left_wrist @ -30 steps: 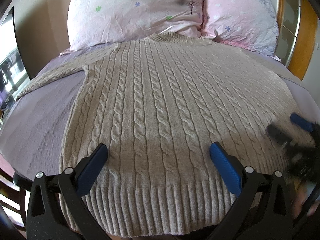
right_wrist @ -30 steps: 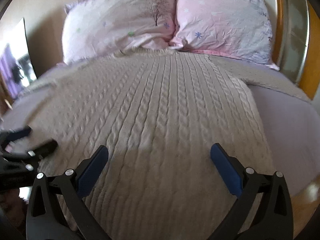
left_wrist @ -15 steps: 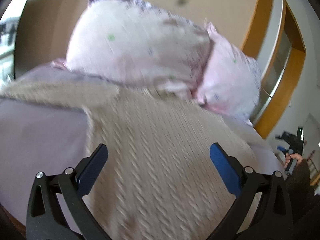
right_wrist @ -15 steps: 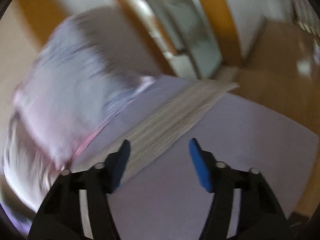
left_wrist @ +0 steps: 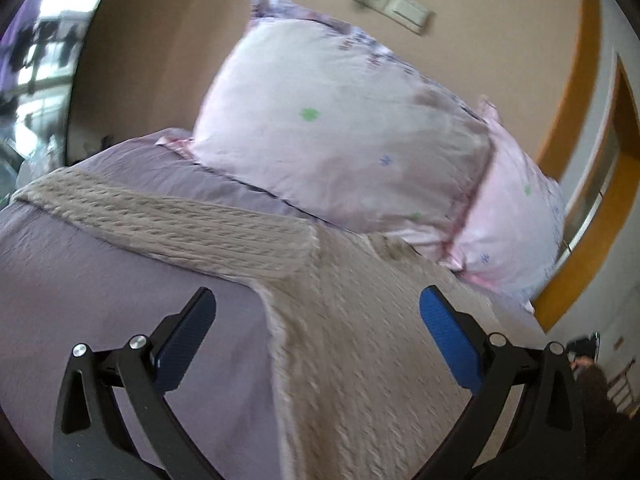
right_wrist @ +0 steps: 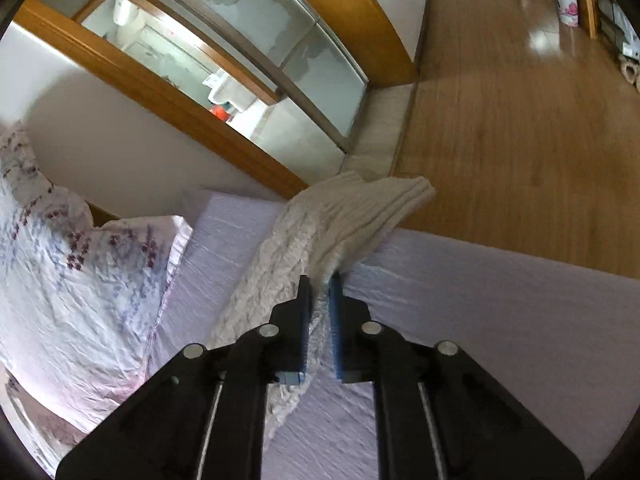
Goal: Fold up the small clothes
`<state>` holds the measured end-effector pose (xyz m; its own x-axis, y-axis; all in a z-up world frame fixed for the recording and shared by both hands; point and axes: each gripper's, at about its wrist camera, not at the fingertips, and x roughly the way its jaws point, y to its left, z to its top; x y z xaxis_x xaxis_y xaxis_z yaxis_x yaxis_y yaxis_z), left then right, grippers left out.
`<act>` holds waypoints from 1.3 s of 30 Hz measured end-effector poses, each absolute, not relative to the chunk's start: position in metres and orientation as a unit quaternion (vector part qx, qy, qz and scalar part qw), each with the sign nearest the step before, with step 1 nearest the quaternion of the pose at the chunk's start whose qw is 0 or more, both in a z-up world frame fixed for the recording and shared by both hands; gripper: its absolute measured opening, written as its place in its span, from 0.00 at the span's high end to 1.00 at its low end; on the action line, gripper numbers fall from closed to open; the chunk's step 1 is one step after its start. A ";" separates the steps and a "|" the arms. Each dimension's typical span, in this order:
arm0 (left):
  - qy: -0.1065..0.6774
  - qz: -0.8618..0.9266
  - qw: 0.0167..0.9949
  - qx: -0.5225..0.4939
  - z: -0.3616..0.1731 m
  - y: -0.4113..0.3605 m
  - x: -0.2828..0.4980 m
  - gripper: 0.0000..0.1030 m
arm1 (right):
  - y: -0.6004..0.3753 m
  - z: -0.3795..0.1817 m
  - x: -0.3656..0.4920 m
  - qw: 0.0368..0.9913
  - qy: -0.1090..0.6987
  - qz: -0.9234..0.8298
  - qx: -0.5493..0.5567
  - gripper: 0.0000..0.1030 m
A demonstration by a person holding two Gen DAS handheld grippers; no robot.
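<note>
While your right gripper (right_wrist: 319, 300) pinches the sleeve (right_wrist: 352, 216) just ahead, your left gripper (left_wrist: 316, 320) hangs open over the sweater (left_wrist: 360, 360); no fold is made yet.

Home bedroom: bed (left_wrist: 80, 280) with lilac sheet carrying two floral pillows (left_wrist: 340, 128) against a beige wall, wall switches (left_wrist: 392, 4) showing above, wood floor (right_wrist: 520, 120) and glass sliding door (right_wrist: 280, 52) lying right.

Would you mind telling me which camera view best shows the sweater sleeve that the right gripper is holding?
The right wrist view: the right gripper is shut on that sleeve, whose cuff end hangs past the bed edge. The left wrist view shows only the sweater body and its other sleeve.
</note>
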<state>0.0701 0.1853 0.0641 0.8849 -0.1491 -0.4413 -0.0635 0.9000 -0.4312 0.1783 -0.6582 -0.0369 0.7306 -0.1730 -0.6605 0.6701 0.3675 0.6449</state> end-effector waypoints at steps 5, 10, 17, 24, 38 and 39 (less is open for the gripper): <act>0.229 0.028 0.933 -0.277 0.060 0.234 0.068 0.02 | -0.588 0.031 0.186 0.880 0.204 -0.216 0.370 0.92; 0.222 0.075 0.904 -0.358 0.050 0.286 0.063 0.02 | -0.432 0.108 0.215 0.952 0.179 -0.033 0.245 0.92; 0.230 0.115 0.883 -0.392 0.041 0.331 0.068 0.02 | -0.167 0.093 0.247 0.906 0.309 0.274 0.097 0.87; 0.262 0.140 0.847 -0.442 0.020 0.384 0.094 0.18 | -0.176 0.091 0.224 0.919 0.280 0.262 0.095 0.39; 0.259 0.225 0.767 -0.543 -0.004 0.471 0.124 0.93 | -0.269 0.071 0.196 0.929 0.276 0.188 0.158 0.36; 0.268 0.238 0.771 -0.527 0.002 0.467 0.128 0.93 | -0.271 0.071 0.195 0.929 0.276 0.189 0.157 0.35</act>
<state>0.1278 0.4671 0.0017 0.7426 0.0853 -0.6643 -0.6498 0.3316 -0.6839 0.1947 -0.2711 0.0708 0.7764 0.4389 -0.4524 -0.2654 0.8786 0.3970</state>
